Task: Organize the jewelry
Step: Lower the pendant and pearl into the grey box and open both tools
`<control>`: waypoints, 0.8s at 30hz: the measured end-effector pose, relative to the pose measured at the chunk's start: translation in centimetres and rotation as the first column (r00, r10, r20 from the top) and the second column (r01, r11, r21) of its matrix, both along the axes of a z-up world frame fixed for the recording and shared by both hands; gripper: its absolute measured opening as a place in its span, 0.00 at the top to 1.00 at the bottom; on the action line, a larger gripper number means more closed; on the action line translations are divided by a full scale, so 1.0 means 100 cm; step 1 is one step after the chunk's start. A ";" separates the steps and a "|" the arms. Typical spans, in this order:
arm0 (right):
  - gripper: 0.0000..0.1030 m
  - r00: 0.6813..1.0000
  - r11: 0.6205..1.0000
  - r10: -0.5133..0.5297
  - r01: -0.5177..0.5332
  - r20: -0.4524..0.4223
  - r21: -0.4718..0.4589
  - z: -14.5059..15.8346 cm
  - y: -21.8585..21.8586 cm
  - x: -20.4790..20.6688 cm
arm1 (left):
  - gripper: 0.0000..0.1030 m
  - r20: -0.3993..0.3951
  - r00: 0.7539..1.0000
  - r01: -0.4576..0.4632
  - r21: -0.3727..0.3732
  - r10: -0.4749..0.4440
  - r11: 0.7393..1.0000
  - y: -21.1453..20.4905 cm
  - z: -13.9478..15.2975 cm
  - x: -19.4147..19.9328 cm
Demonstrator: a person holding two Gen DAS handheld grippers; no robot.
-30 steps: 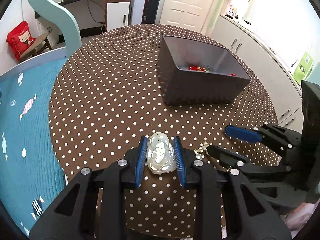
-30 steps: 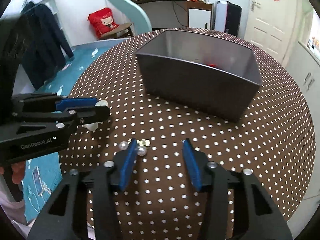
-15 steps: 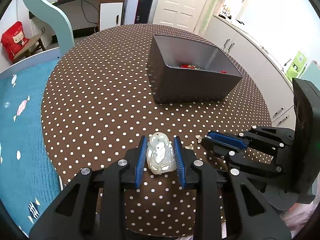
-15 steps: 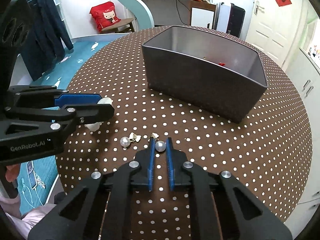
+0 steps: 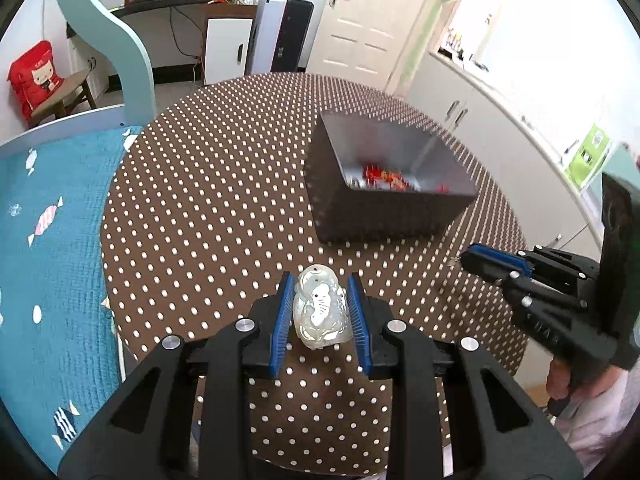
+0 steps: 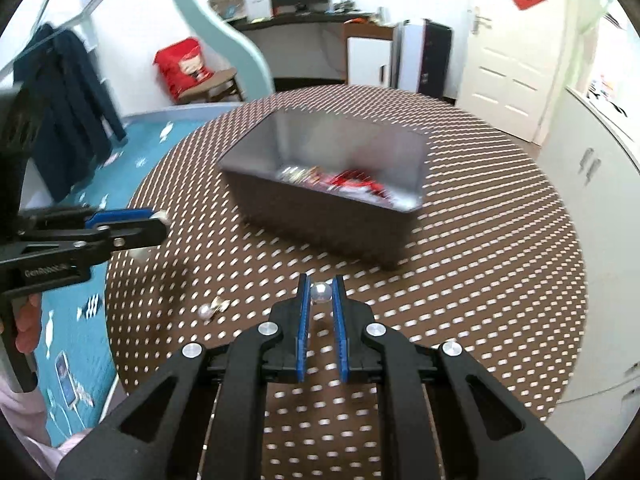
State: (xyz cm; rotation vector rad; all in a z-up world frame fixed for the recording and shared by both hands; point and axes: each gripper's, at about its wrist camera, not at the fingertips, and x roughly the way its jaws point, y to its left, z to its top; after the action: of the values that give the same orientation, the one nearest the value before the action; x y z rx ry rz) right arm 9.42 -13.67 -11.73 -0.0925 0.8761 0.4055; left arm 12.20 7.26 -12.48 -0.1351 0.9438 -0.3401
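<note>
Mid-carry toward the grey bin (image 5: 384, 216): left tool (image 5: 320, 312) clamped on white carved pendant (image 5: 319, 312), right tool (image 6: 321, 300) pinching pearl earring (image 6: 321, 292), both short of the bin, needing release above it.

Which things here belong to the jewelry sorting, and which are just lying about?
Job:
- white carved pendant in left tongs
- pearl earring in right tongs
- second pearl earring on table
- gray bin

Lying about:
- red bag
- dark jacket
- phone
</note>
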 end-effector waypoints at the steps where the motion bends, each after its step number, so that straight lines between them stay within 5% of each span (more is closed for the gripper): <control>1: 0.90 1.000 1.000 -0.009 0.009 0.011 0.012 0.006 -0.006 0.002 | 0.74 0.012 1.000 -0.004 -0.008 0.004 1.000 0.003 0.006 0.002; 14: 0.90 0.994 0.990 -0.018 0.002 0.108 0.142 0.055 -0.037 0.037 | 0.74 0.126 0.991 0.056 -0.029 -0.052 0.998 -0.033 0.060 0.048; 24: 0.90 0.999 0.986 0.003 -0.011 0.048 0.164 0.039 -0.030 0.073 | 0.74 0.074 0.992 0.100 -0.024 -0.098 0.995 -0.072 0.046 0.088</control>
State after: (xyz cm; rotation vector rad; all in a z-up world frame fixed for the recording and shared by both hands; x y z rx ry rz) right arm 16.68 -16.67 -7.85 0.0470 0.7928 0.4788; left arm 20.99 0.04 -7.91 -0.1002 0.8759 -0.4471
